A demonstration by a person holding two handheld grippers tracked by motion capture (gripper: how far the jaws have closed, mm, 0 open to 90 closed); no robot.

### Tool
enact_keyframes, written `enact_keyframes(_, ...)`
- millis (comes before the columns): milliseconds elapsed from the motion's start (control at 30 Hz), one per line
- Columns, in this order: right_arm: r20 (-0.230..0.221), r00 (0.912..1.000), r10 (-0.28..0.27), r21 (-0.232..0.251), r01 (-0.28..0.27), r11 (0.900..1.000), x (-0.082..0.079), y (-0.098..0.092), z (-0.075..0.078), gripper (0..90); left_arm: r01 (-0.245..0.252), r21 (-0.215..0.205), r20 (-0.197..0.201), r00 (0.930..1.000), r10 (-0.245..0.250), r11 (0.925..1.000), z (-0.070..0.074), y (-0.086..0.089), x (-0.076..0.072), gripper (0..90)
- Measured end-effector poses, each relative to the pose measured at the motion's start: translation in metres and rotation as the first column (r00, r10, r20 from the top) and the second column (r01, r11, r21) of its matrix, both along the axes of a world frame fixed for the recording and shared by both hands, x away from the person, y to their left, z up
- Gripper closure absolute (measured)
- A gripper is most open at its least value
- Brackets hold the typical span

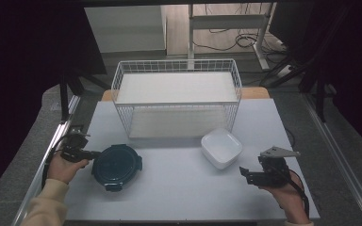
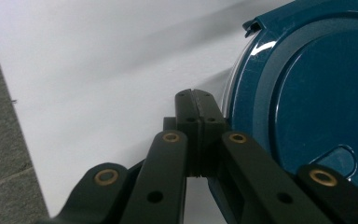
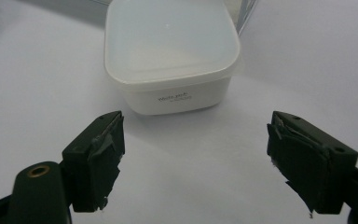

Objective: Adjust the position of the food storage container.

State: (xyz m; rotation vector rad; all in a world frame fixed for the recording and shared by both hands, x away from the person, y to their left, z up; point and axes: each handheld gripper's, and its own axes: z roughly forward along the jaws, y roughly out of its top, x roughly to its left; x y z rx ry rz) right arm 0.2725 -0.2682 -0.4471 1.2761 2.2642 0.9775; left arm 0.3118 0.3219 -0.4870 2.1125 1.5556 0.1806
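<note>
Left claw [image 2: 196,100]: jaws pressed together with nothing between them, tips just beside the rim of the blue container — touching or a hair apart, I cannot tell.
Right claw [image 3: 193,158]: jaws spread wide and empty, aimed at the white tub, which sits near but apart.
Blue container [image 1: 117,165]: on the near left of the worktop [image 1: 179,188], in front of the wire basket [image 1: 176,96].
Blue container, looks: round, dark teal lid with a raised ring and clip tabs at the edge; a clear wall shows under the lid in the left gripper view.
Blue container, handling: probably light, rigid plastic with a glossy, slippery top — likely to slide if nudged from the side. A pinch across the rim or on a clip tab looks the surest hold.
White tub [image 3: 170,58]: squarish with rounded corners, frosted lid on, small print on the front wall; right of centre, near the basket's front corner.
White tub, handling: stiff and likely light — its width looks to fit between the spread jaws, taken across two opposite walls.
</note>
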Motion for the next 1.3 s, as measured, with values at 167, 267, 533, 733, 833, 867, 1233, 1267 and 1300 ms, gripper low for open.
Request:
enact_keyframes(167, -0.006, 1.0, 0.004, 0.009, -0.004, 1.0, 0.0, 0.001, 0.0, 18.8, 0.022, -0.03, -0.003, 0.9998, -0.022, 0.9993, -0.001, -0.009, -0.001, 90.0)
enact_keyframes(267, -0.007, 1.0, 0.005, 0.01, -0.004, 1.0, 0.0, 0.001, 0.0, 18.8, 0.038, -0.042, -0.003, 0.9993, -0.038, 0.9984, -0.001, -0.014, -0.002, 90.0)
enact_keyframes(533, -0.001, 1.0, 0.004, 0.008, -0.004, 1.0, -0.001, 0.0, 0.001, 18.8, 0.092, -0.016, 0.015, 0.9956, -0.092, 0.9956, 0.0, -0.039, -0.007, 90.0)
enact_keyframes(733, 0.0, 1.0, 0.01, 0.006, -0.01, 1.0, -0.001, 0.001, 0.001, 18.8, 0.124, -0.035, 0.018, 0.9922, -0.124, 0.9916, -0.001, -0.053, -0.012, 90.0)
enact_keyframes(833, -0.001, 0.9999, 0.01, 0.006, -0.01, 1.0, -0.001, 0.002, 0.001, 18.8, 0.138, -0.046, 0.018, 0.9904, -0.137, 0.9894, -0.001, -0.059, -0.013, 90.0)
enact_keyframes(867, -0.001, 0.9999, 0.01, 0.006, -0.01, 1.0, -0.001, 0.002, 0.001, 18.8, 0.14, -0.057, 0.017, 0.9901, -0.139, 0.9885, -0.002, -0.061, -0.013, 90.0)
enact_keyframes(1233, -0.003, 0.9999, 0.013, 0.007, -0.013, 1.0, -0.001, 0.003, 0.001, 18.8, 0.193, -0.083, 0.009, 0.9811, -0.193, 0.9777, -0.002, -0.083, -0.015, 90.0)
enact_keyframes(1267, -0.005, 0.9999, 0.016, 0.004, -0.016, 1.0, -0.001, 0.004, 0.0, 18.8, 0.204, -0.083, 0.006, 0.9789, -0.204, 0.9754, -0.002, -0.089, -0.014, 90.0)
enact_keyframes(1300, -0.006, 0.9998, 0.017, 0.003, -0.017, 1.0, -0.001, 0.005, 0.0, 18.8, 0.208, -0.089, 0.005, 0.978, -0.208, 0.9741, -0.002, -0.091, -0.014, 90.0)
